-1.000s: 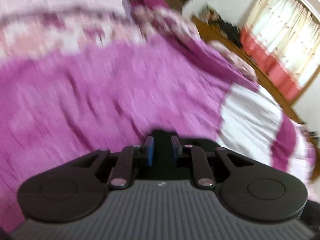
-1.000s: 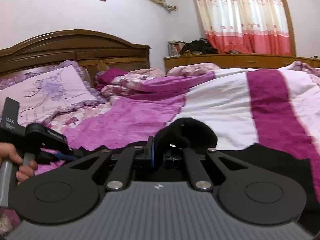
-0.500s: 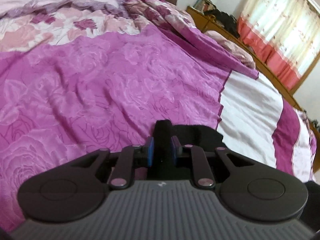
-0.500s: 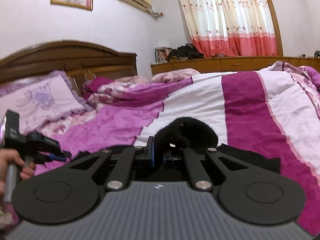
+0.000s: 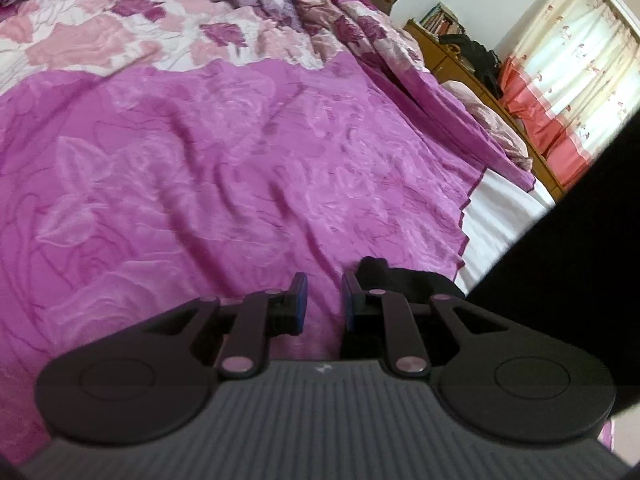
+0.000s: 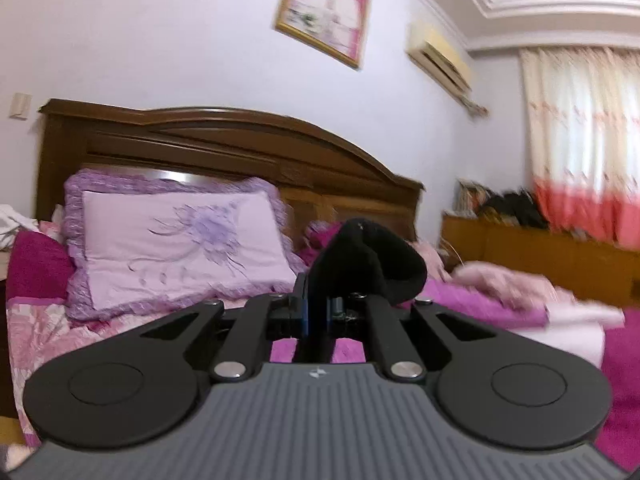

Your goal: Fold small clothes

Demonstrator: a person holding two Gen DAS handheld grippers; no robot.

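Observation:
A black garment [image 6: 360, 256] bunches over my right gripper [image 6: 316, 304], which is shut on it and held up level, facing the headboard. In the left wrist view the same black garment [image 5: 580, 260] hangs as a wide dark sheet at the right, and a fold of it lies on the bed just outside the right finger [image 5: 352, 292]. My left gripper [image 5: 323, 300] hovers low over the magenta bedspread [image 5: 200, 160]. Its jaws stand a little apart, and only bedspread shows between them.
A lilac ruffled pillow [image 6: 172, 240] leans on the dark wooden headboard [image 6: 240, 140]. A wooden dresser [image 6: 540, 260] with dark clutter stands under the pink curtains [image 6: 580, 140]. A rumpled quilt [image 5: 380, 40] lies along the far side of the bed, with a white stripe [image 5: 492, 216] beside the magenta.
My right gripper has risen with the black garment and swung toward the headboard. The black cloth that was between my left fingers now sits to their right. The garment hangs at the right.

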